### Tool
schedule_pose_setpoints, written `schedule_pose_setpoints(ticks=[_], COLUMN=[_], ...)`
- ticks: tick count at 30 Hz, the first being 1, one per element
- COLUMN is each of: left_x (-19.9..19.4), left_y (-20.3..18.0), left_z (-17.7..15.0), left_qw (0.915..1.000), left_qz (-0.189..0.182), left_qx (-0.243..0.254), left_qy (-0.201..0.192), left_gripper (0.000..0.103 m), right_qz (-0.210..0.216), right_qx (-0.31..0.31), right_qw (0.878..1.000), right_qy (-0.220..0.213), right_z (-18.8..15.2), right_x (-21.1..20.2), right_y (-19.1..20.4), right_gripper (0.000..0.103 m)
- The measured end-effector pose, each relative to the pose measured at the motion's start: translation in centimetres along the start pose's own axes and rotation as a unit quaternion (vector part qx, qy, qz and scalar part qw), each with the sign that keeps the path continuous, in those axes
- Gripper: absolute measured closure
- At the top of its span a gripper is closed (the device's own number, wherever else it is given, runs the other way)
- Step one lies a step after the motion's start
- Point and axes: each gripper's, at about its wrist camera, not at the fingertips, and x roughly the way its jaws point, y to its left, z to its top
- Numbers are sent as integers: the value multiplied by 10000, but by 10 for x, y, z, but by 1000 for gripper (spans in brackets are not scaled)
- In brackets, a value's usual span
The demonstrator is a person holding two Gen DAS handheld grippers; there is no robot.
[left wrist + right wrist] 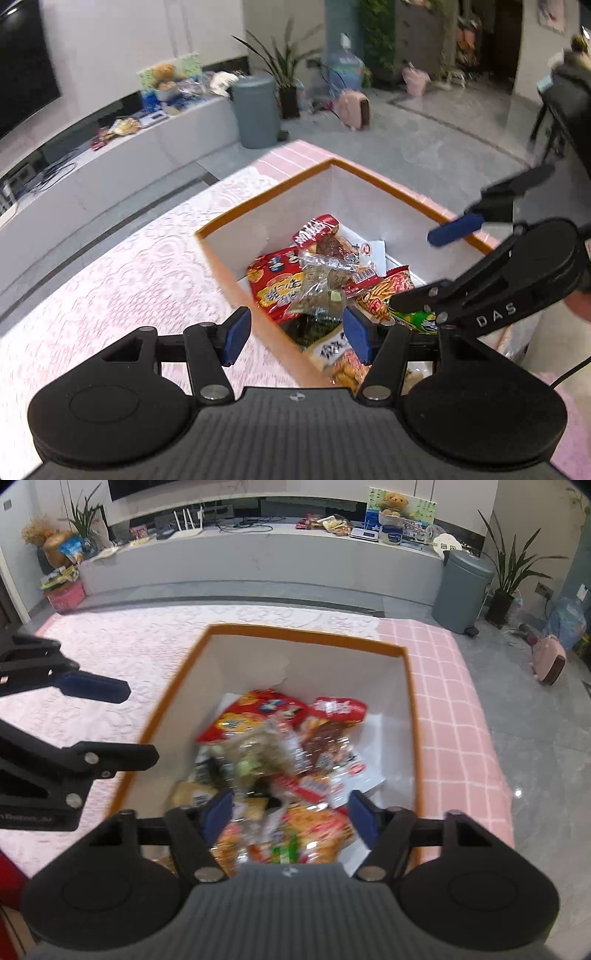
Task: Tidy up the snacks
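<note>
Snack packets (317, 280) sit piled in the orange-rimmed box (266, 199) on the pink-clothed counter (122, 280), prob. gathered there to tidy them. Left gripper (297, 334) and right gripper (291, 818) hang above the box, fingers apart w/ nothing held. "DAS" reads on one gripper; packet print too blurred.

— What is under you?
— My right gripper (290, 812) stands open over the orange-rimmed box (412, 716), nothing between my pads. Blurred snack packets (280, 746) lie inside.
— And beside you?
— The left gripper (122, 720), also open, over the pink tablecloth (450, 709).
</note>
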Motion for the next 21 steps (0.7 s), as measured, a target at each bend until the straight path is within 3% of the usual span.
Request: schedule_pose_setpoints(ticks=[5, 10, 13, 14, 16, 21], left_x=[-39, -72, -86, -90, -97, -111], left_y=[13, 15, 14, 14, 15, 13], left_z=[-19, -35, -47, -52, -61, -85], left_qw=[9982, 9949, 9925, 9914, 9889, 9786], left_qz=[32, 188, 292, 335, 427, 960], left_qx=[-487, -606, -663, -706, -777, -800], left_qy=[-355, -781, -983, -1048, -1190, -1635], left_gripper=[35, 31, 31, 31, 30, 20], right_qz=[286, 358, 113, -10, -192, -807], right_qx=[191, 346, 235, 172, 10, -423], right_qw=[9993, 9977, 9962, 9949, 9897, 9735], right_qy=[-169, -460, -826, -990, -1420, -2097], right_z=[-15, -32, -42, -46, -57, -82], right_x=[-21, -40, -54, -60, -73, -90], right_y=[27, 59, 79, 87, 101, 141], right_gripper=[27, 27, 25, 13, 5, 5])
